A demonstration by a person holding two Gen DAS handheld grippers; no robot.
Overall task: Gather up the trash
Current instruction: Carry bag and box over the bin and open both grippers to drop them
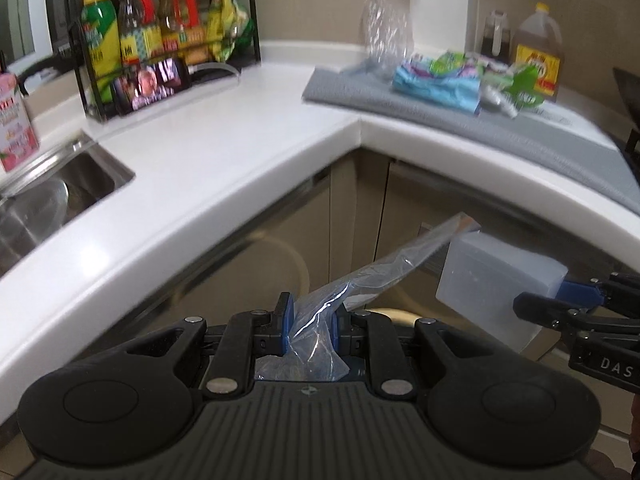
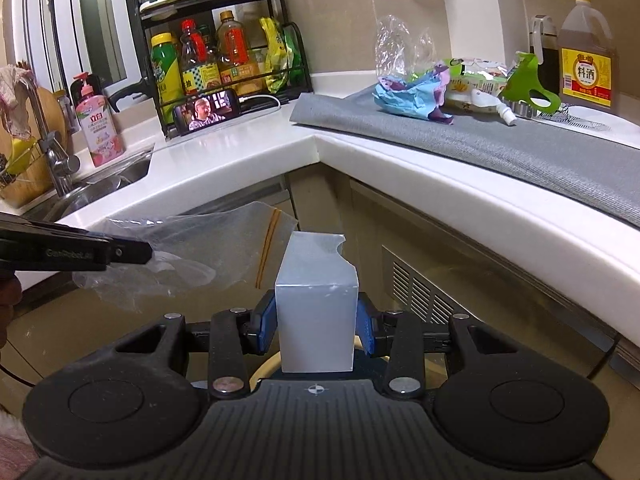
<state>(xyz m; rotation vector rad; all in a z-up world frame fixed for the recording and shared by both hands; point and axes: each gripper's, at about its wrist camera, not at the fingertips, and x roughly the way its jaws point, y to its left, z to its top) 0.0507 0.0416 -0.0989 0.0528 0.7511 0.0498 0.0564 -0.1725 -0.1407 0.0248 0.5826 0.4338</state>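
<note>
Left hand-held gripper [image 1: 311, 330], jaws narrowed, pinches a crumpled clear plastic bag [image 1: 360, 284] between its blue pads; the bag trails toward two o'clock in the left wrist view and carries a thin orange line. Right hand-held gripper [image 2: 316, 326], jaws about half apart, clamps an upright pale grey translucent plastic box [image 2: 316, 312] with a torn top edge. Both hang in front of the cabinet doors, below the white surface [image 1: 224, 128]. At one o'clock, on a grey mat [image 2: 500, 140], lie crumpled blue, green and white wrappers [image 2: 412, 92], well apart from both grippers.
</note>
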